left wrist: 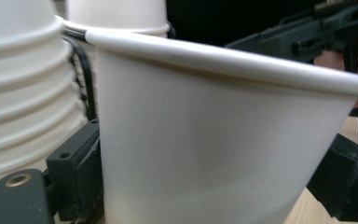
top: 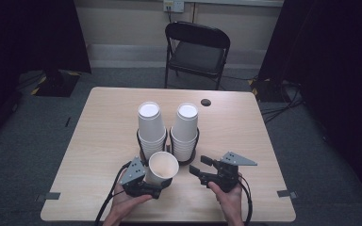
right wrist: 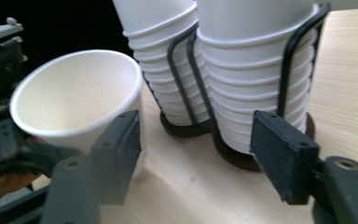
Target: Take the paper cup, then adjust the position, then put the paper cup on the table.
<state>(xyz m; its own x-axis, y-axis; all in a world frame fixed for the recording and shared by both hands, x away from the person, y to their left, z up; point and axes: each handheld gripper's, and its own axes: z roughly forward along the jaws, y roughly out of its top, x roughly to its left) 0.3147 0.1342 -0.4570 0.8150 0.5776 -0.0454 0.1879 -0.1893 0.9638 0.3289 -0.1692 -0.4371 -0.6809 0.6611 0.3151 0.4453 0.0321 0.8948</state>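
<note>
Two stacks of white paper cups stand upside down in black wire holders at the table's middle, the left stack and the right stack. My left gripper is shut on a single white paper cup, which tilts with its mouth up and to the right, just in front of the left stack. In the left gripper view that cup sits between the two black jaws. My right gripper is open in front of the right stack, with nothing between its pads. In the right gripper view the held cup lies left of the jaws.
The wooden table has a dark round grommet near its far edge. A black folding chair stands behind it. Dark curtains flank both sides, and cables lie on the floor at the right.
</note>
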